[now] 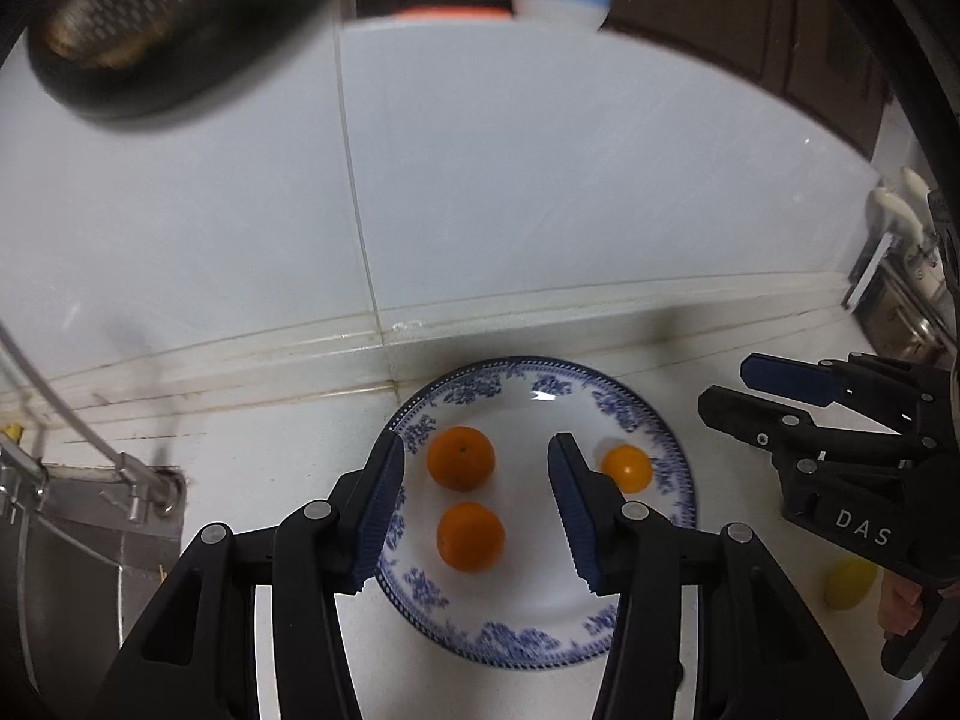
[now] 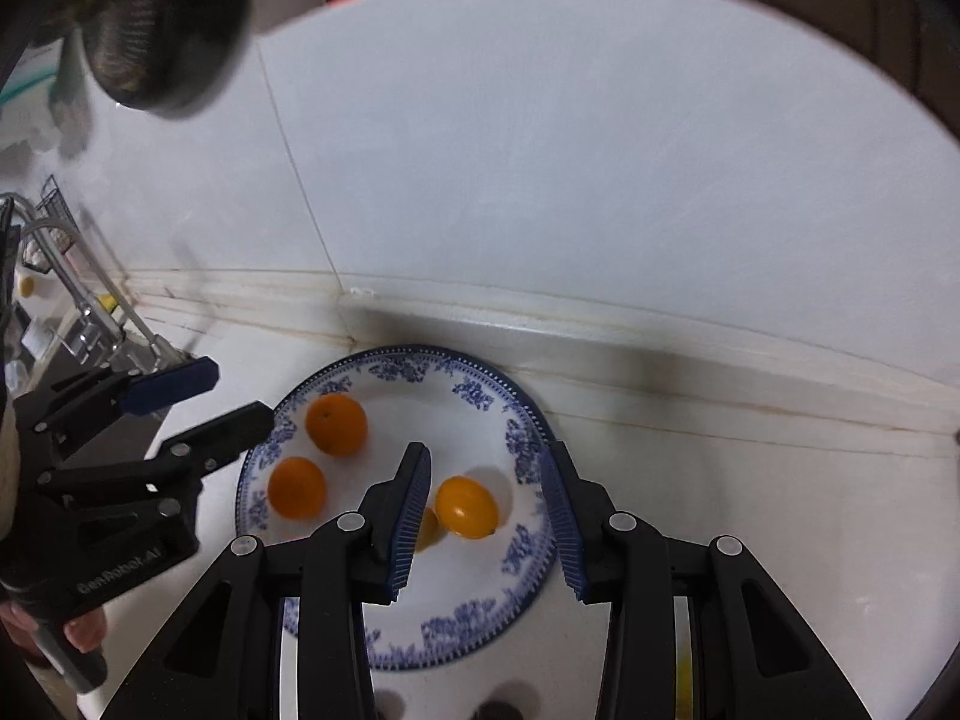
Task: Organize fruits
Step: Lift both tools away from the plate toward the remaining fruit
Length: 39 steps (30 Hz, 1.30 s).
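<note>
A blue-and-white patterned plate (image 1: 636,414) (image 2: 480,384) sits on the white counter by the wall. Two oranges (image 1: 461,458) (image 1: 470,536) lie on its left part, also in the right wrist view (image 2: 336,423) (image 2: 296,488). A smaller yellow-orange fruit (image 1: 627,468) (image 2: 467,507) lies on its right part, with another partly hidden behind my right finger (image 2: 428,531). My left gripper (image 1: 477,504) (image 2: 231,393) is open and empty above the plate. My right gripper (image 2: 485,513) (image 1: 729,384) is open and empty, its jaws either side of the small fruit.
A yellow fruit (image 1: 849,582) lies on the counter right of the plate. A sink (image 1: 66,540) with a metal faucet (image 2: 90,300) is on the left. A knife rack (image 1: 900,276) stands at the right. The tiled wall (image 1: 540,180) rises behind the plate.
</note>
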Each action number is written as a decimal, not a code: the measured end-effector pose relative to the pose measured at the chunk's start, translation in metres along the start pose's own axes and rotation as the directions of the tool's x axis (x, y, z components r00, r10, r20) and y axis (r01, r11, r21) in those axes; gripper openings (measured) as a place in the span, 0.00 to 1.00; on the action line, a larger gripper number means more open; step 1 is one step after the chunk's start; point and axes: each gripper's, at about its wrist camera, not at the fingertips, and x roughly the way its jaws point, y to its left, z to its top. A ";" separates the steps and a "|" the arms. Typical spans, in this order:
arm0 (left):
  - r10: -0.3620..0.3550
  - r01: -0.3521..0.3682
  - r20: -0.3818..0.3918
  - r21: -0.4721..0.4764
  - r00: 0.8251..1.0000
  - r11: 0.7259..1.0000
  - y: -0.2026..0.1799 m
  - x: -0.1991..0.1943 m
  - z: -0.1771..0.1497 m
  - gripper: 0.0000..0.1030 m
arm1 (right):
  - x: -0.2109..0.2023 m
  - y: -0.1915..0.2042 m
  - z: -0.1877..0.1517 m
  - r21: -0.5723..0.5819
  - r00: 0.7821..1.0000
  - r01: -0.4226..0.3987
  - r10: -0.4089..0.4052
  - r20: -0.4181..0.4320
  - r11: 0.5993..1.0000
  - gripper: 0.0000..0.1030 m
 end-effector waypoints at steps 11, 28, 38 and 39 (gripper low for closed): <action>-0.023 0.020 0.116 0.024 0.993 0.999 -0.023 -0.073 -0.028 0.51 | -0.071 -0.002 -0.030 0.056 0.995 -0.027 0.021 0.100 0.998 0.38; -0.064 0.064 0.142 0.005 0.988 0.998 -0.042 -0.122 -0.084 0.54 | -0.129 0.016 -0.098 0.063 0.985 0.025 -0.035 0.167 0.998 0.39; -0.105 0.106 0.106 -0.008 0.989 0.994 -0.052 -0.124 -0.118 0.54 | -0.149 0.023 -0.138 0.051 0.976 0.076 -0.085 0.202 0.996 0.50; -0.108 0.109 0.100 -0.003 0.989 0.994 -0.053 -0.124 -0.121 0.54 | -0.149 0.023 -0.142 0.052 0.976 0.078 -0.086 0.201 0.996 0.50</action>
